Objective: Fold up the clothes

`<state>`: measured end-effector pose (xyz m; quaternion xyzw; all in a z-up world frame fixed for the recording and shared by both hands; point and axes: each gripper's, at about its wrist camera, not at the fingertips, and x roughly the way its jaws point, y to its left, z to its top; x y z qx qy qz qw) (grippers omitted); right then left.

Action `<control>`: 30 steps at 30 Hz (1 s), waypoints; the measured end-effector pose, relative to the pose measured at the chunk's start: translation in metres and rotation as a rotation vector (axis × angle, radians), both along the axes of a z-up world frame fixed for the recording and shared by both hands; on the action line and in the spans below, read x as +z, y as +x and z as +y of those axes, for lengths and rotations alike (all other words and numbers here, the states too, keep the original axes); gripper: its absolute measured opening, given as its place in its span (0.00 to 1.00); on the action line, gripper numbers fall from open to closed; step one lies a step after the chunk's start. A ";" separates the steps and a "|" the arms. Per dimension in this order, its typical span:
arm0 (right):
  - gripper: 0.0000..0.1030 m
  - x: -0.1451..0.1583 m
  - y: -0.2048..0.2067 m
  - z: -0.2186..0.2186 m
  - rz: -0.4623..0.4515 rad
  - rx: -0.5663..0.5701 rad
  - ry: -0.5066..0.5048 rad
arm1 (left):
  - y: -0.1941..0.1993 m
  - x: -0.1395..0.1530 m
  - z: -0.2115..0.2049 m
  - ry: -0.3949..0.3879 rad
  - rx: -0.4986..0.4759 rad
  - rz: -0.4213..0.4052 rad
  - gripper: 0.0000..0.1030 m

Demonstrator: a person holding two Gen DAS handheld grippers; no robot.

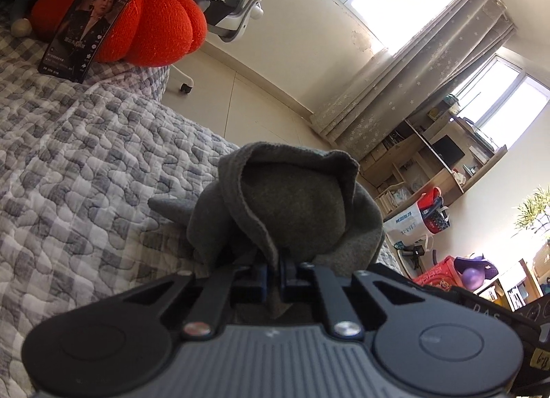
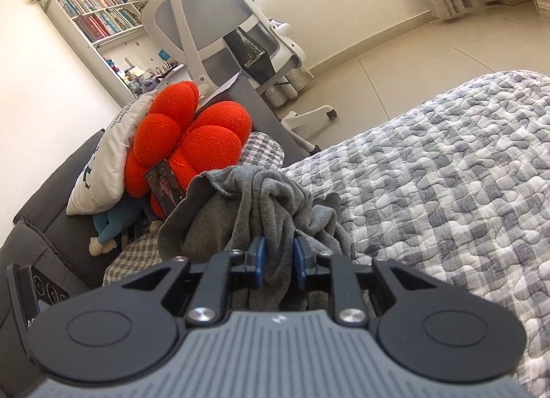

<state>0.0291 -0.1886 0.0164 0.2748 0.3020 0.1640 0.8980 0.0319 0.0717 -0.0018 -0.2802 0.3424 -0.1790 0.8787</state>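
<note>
Left wrist view took in a bed whose quilted grey-and-white checked bedspread (image 1: 75,171) filled the near ground, with pale floor tiles and a curtained window beyond it. Against the head end sat a red pumpkin-shaped cushion (image 1: 151,23), and a phone (image 1: 87,25) with a lit screen leaned on its front. A white-framed office chair (image 1: 240,2) stood behind the cushion on the floor. Bunched up in front of the lens was the grey garment (image 1: 292,205), its hemmed edge curling over in a hood-like fold, the lower part resting on the bedspread. The left tongs (image 1: 275,277) were clenched on a thin fold of that cloth, blue pads nearly meeting.

Right wrist view showed the same bedspread (image 2: 447,174) on the right and a dark grey headboard (image 2: 41,212) on the left. A white pillow (image 2: 110,157) leaned there beside the red cushion (image 2: 192,133), with a blue plush toy (image 2: 110,222) below them and the phone (image 2: 165,191) still propped on the cushion. The chair (image 2: 220,20) and a bookshelf (image 2: 99,13) stood further back. The garment (image 2: 261,205) rose in twisted, gathered folds, and the right tongs (image 2: 278,264) gripped a thicker bundle of it between the blue pads.
</note>
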 end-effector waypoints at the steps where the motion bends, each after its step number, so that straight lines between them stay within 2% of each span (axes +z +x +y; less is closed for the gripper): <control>1: 0.35 0.002 -0.003 -0.002 -0.008 -0.002 0.005 | 0.000 0.000 0.000 -0.006 -0.001 -0.001 0.06; 5: 0.35 0.008 -0.011 -0.004 -0.046 0.021 0.024 | 0.000 0.000 -0.001 -0.022 -0.002 0.002 0.06; 8: 0.35 0.005 -0.007 0.001 -0.030 0.061 0.038 | 0.000 0.001 -0.003 -0.035 -0.003 0.004 0.05; 12: 0.35 -0.002 0.002 0.016 0.011 0.089 0.007 | 0.000 0.002 -0.005 -0.032 -0.005 -0.002 0.05; 15: 0.36 -0.006 0.006 0.026 0.007 0.081 -0.027 | 0.000 0.004 -0.005 -0.024 0.007 -0.007 0.05; 16: 0.34 -0.007 0.007 0.028 0.004 0.077 -0.030 | 0.000 0.004 -0.005 -0.021 0.014 -0.010 0.05; 17: 0.24 -0.008 0.008 0.029 0.003 0.072 -0.028 | 0.000 0.004 -0.004 -0.020 0.027 -0.013 0.05; 22: 0.14 -0.002 0.007 0.033 -0.028 0.043 -0.028 | -0.007 0.016 0.010 0.008 0.126 -0.069 0.04; 23: 0.04 0.000 0.005 0.032 -0.041 0.038 -0.023 | -0.009 0.019 0.014 0.013 0.148 -0.087 0.04; 30: 0.05 0.018 -0.012 0.019 -0.127 -0.010 0.022 | -0.034 0.041 0.028 0.053 0.242 -0.196 0.04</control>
